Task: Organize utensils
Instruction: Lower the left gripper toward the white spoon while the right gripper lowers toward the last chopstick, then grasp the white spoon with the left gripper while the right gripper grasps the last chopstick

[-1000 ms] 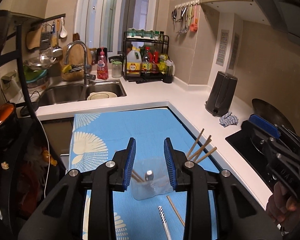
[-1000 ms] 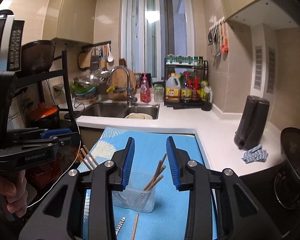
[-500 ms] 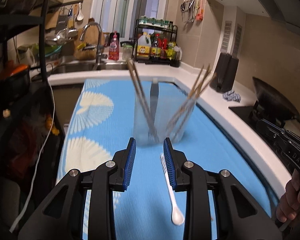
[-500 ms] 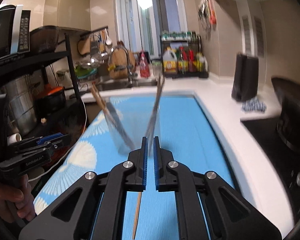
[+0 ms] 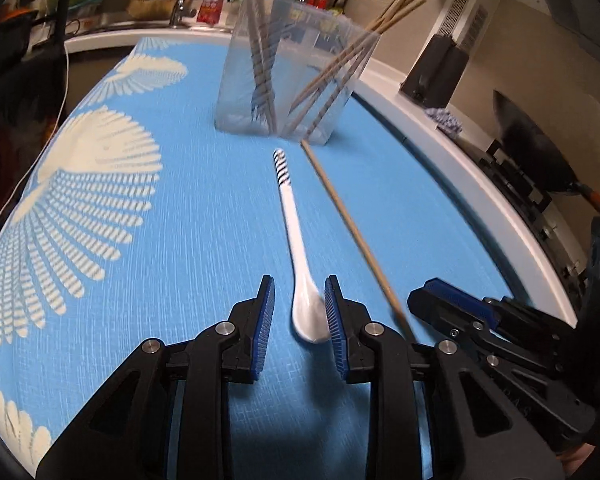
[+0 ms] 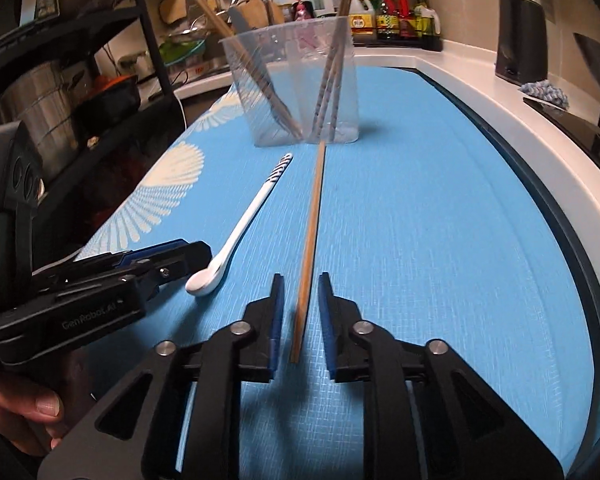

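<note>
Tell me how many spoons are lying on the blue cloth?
1. The white ceramic spoon with a striped handle lies between the left gripper fingers, beside the loose wooden chopstick. Another may be hidden inside the clear plastic cup.

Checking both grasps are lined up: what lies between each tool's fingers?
The white spoon's bowl lies inside the open left tool, in the left view; the loose chopstick's near end lies inside the open right tool, in the right view.
</note>
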`<state>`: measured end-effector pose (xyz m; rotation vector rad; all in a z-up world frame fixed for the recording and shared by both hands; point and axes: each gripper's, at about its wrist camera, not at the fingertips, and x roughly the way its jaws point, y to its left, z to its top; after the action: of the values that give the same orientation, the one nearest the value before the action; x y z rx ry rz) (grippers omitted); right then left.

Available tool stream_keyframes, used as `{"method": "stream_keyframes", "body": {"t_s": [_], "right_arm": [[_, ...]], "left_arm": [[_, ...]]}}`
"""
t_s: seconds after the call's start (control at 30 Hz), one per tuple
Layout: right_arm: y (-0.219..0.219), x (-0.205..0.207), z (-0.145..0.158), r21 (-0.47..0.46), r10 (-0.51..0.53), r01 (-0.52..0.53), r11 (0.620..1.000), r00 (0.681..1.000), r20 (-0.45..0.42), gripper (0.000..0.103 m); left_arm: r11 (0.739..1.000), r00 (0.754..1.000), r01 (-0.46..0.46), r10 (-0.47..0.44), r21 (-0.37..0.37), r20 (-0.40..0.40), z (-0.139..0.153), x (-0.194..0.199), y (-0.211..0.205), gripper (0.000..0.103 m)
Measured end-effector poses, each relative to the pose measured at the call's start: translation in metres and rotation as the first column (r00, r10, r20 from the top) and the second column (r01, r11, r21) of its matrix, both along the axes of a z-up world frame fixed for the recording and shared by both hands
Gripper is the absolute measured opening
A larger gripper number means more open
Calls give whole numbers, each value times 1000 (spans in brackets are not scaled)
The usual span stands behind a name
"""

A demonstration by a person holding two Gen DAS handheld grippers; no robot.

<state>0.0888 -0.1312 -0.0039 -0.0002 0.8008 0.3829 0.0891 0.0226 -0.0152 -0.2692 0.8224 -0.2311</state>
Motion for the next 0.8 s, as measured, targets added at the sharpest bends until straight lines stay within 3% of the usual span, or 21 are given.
{"method": "stream_keyframes", "body": {"t_s": [0.3, 0.4, 0.57, 0.8], "right_arm": [[6, 3, -14, -53, -5, 4, 999, 1000, -16, 18], [5, 2, -13, -60, -13, 12, 998, 1000, -12, 10], [1, 2, -12, -52, -21, 19, 998, 1000, -21, 6], [-9, -4, -5, -71, -76, 76, 995, 997, 3, 6]], "left_arm": [[993, 1000, -8, 6, 119, 21, -5, -7, -23, 25], [987, 999, 5, -11, 160, 35, -4, -9, -32, 24], [977, 998, 19, -30, 210, 47, -4, -13, -46, 14], [962, 993, -107, 91, 251, 73, 1, -29, -18, 10]]}}
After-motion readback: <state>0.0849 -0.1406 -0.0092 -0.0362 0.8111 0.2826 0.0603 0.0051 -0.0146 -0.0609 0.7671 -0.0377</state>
